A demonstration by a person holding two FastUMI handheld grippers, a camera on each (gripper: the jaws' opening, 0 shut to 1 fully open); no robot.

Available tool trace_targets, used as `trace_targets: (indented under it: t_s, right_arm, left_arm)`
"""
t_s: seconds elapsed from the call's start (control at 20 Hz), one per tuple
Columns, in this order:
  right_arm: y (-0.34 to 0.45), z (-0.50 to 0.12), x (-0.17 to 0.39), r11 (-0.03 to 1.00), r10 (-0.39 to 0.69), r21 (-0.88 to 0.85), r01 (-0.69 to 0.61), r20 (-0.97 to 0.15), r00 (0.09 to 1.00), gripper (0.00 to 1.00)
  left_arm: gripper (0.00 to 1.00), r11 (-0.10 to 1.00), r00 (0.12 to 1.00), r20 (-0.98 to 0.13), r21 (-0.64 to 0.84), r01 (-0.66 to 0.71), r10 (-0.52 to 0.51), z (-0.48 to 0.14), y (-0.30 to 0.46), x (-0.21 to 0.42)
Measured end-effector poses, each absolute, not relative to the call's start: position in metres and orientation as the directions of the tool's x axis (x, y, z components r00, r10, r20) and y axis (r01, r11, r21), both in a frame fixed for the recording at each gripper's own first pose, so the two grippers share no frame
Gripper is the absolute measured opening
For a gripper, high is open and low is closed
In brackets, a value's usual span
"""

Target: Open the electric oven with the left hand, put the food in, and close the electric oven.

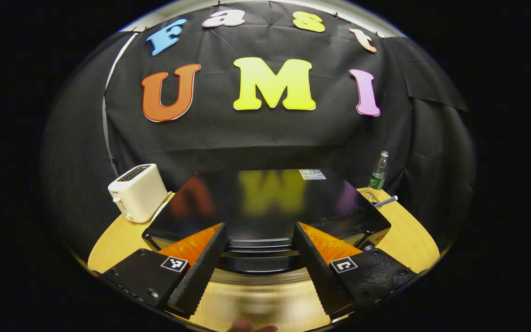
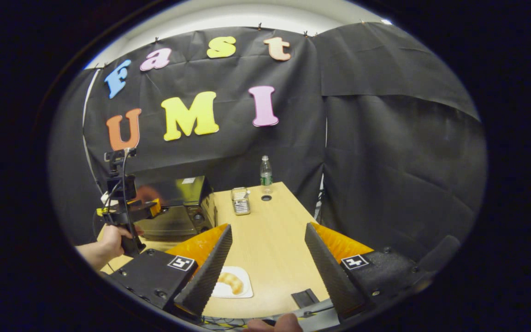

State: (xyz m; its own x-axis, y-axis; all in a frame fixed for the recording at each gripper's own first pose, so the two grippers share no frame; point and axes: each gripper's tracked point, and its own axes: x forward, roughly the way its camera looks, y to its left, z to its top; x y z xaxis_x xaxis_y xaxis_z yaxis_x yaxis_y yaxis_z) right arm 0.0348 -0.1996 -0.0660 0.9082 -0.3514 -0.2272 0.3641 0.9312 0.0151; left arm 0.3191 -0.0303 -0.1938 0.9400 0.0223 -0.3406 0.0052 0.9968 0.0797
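Both grippers gape over the table.
Left gripper (image 1: 258, 267) above the oven (image 1: 265, 207); right gripper (image 2: 268, 267) near the bread (image 2: 232, 282).

A glossy black oven (image 1: 265, 203) with a mirror-like top stands on a smooth, light wood table (image 2: 270, 240). Beside it is a smooth cream plastic toaster (image 1: 137, 192). A clear plastic bottle (image 2: 266, 173) stands before matt, creased black cloth (image 2: 385, 138).
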Motion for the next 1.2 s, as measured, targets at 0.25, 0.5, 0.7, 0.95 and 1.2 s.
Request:
trace_targets:
  t_s: [0.25, 0.5, 0.7, 0.95, 1.2]
  right_arm:
    - [-0.197, -0.063, 0.028, 0.928, -0.360, 0.023, 0.373, -0.215, 0.908, 1.00]
    - [-0.191, -0.062, 0.021, 0.928, -0.357, 0.031, 0.371, -0.208, 0.911, 1.00]
    - [-0.184, -0.064, 0.016, 0.931, -0.347, 0.043, 0.362, -0.205, 0.915, 0.99]
    - [-0.175, -0.074, 0.012, 0.937, -0.334, 0.028, 0.349, -0.220, 0.916, 0.97]
    - [-0.170, -0.097, 0.011, 0.943, -0.321, -0.008, 0.332, -0.272, 0.907, 0.97]
  left_arm:
    - [0.98, 0.997, 0.942, -0.334, 0.078, 0.011, 0.016, -0.198, -0.032, 0.302]
    - [0.98, 0.997, 0.932, -0.363, 0.072, 0.015, 0.012, -0.200, -0.031, 0.285]
    - [0.97, 0.998, 0.909, -0.416, 0.063, 0.026, 0.003, -0.210, -0.035, 0.254]
    - [0.96, 1.000, 0.766, -0.643, -0.001, 0.019, -0.015, -0.299, -0.029, 0.200]
    - [0.96, 1.000, 0.708, -0.706, -0.019, 0.010, -0.020, -0.338, -0.031, 0.170]
